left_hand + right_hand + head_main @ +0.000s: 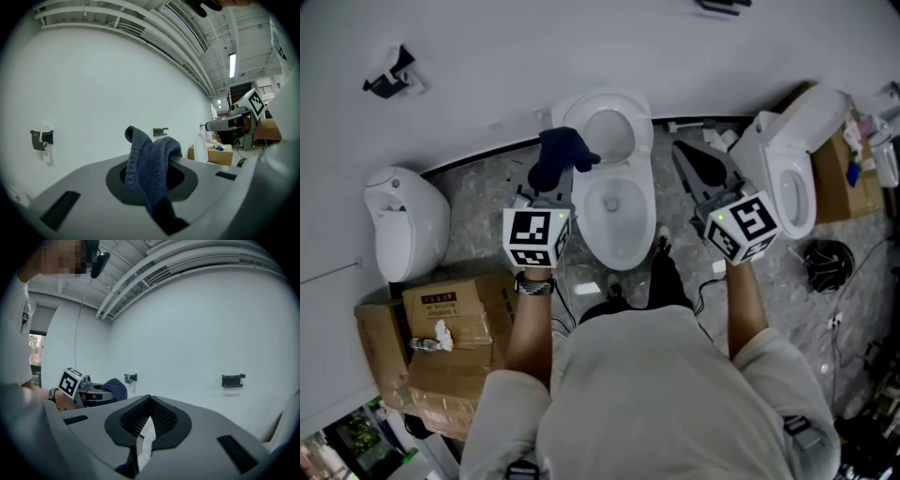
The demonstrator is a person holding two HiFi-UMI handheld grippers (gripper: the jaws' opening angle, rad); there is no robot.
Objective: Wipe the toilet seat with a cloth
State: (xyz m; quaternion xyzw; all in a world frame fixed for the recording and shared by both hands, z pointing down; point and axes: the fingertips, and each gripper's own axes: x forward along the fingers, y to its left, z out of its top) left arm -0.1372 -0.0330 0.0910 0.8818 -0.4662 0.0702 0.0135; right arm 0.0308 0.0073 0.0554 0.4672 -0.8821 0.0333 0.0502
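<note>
A white toilet (617, 202) stands against the wall, straight ahead in the head view, with its bowl open and its lid (609, 127) raised. My left gripper (553, 180) hovers over the toilet's left rim, shut on a dark blue cloth (562, 156) that bunches up out of its jaws. The left gripper view shows the cloth (151, 165) folded and clamped between the jaws, in front of a bare wall. My right gripper (701, 167) is held above the floor to the right of the bowl, and its jaws (149, 403) are shut with nothing in them.
A second toilet (794, 167) stands at the right with a cardboard box (836, 178) behind it. Another white fixture (405, 225) is at the left, above stacked cardboard boxes (441, 323). A black cable coil (827, 264) lies on the floor at right. Black wall brackets (391, 77) hang on the wall.
</note>
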